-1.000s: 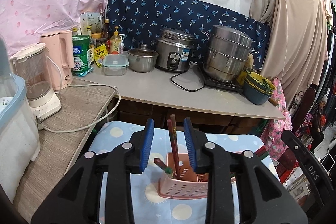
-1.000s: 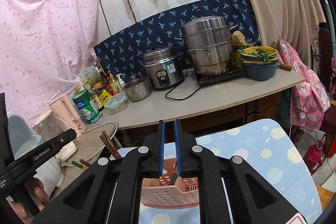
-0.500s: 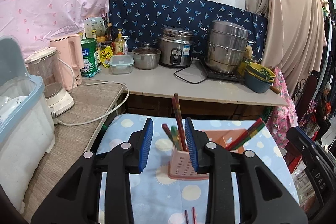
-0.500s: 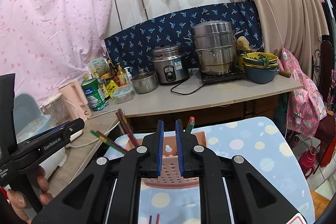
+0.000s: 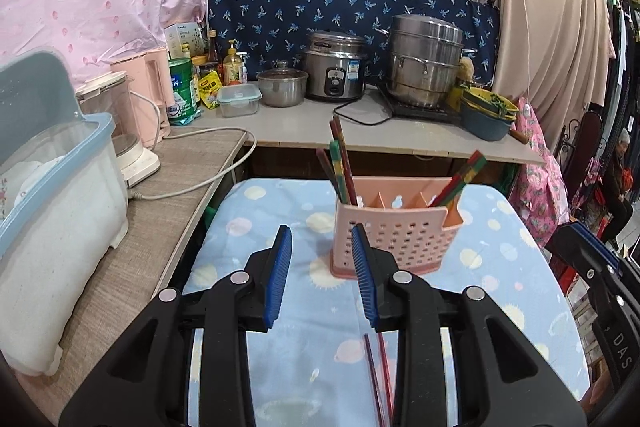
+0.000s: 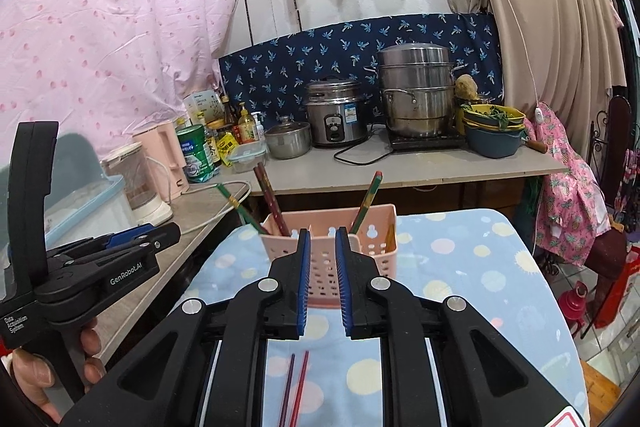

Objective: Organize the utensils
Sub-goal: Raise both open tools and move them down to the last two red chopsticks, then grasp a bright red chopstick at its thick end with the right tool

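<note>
left tongs (image 5: 322, 267) agape, empty | right tongs (image 6: 322, 275) slightly apart, seemingly empty | holder (image 5: 394, 231) upright

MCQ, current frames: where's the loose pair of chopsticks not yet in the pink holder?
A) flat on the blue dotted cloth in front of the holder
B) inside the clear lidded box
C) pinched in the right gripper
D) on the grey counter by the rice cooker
A: the loose chopsticks lie flat on the blue cloth, nearer the camera than the pink holder; the right gripper holds nothing between its pads.
</note>
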`<state>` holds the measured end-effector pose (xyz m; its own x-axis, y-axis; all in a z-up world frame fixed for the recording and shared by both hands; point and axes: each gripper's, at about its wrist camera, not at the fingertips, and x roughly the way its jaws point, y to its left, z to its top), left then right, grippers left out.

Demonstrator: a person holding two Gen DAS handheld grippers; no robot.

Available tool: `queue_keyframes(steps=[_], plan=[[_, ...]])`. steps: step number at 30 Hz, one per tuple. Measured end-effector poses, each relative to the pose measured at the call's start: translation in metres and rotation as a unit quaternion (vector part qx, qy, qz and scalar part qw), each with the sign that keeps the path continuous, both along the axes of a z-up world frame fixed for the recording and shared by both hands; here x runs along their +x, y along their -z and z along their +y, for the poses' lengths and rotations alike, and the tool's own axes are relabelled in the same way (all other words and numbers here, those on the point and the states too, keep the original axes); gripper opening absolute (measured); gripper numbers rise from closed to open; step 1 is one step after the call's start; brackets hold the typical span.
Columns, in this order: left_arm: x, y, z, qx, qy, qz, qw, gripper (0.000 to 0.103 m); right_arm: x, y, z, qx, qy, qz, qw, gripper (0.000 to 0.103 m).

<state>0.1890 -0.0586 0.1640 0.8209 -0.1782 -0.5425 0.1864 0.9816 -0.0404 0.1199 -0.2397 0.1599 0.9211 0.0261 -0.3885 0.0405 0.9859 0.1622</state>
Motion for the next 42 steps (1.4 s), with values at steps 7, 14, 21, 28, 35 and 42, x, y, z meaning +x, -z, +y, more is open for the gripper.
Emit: queue_keyframes(steps=[7, 14, 21, 28, 35, 42], plan=[[-0.03, 0.023, 0.004, 0.021, -0.002, 0.019, 0.9996, 0.03, -0.034, 0.019, 0.012, 0.0, -0.008, 0.018, 1.0, 0.019], [-0.057, 0.055, 0.006, 0.042, 0.004, 0.046, 0.998, 0.03, -0.065, 0.049, 0.025, -0.004, -0.015, 0.051, 0.999, 0.019], [-0.077, 0.083, 0.006, 0.051, 0.008, 0.072, 0.9961, 0.03, -0.088, 0.077, 0.03, 0.004, -0.013, 0.081, 0.997, 0.019], [-0.093, 0.11, 0.007, 0.06, 0.011, 0.097, 0.9934, 0.03, -0.101, 0.105, 0.033, 0.013, -0.009, 0.109, 0.994, 0.019], [-0.101, 0.13, 0.008, 0.067, 0.012, 0.12, 0.9904, 0.03, -0.11, 0.133, 0.038, 0.02, -0.011, 0.136, 0.99, 0.019], [-0.108, 0.149, 0.009, 0.07, 0.014, 0.14, 0.9875, 0.03, -0.114, 0.153, 0.048, 0.033, -0.02, 0.159, 0.987, 0.019]])
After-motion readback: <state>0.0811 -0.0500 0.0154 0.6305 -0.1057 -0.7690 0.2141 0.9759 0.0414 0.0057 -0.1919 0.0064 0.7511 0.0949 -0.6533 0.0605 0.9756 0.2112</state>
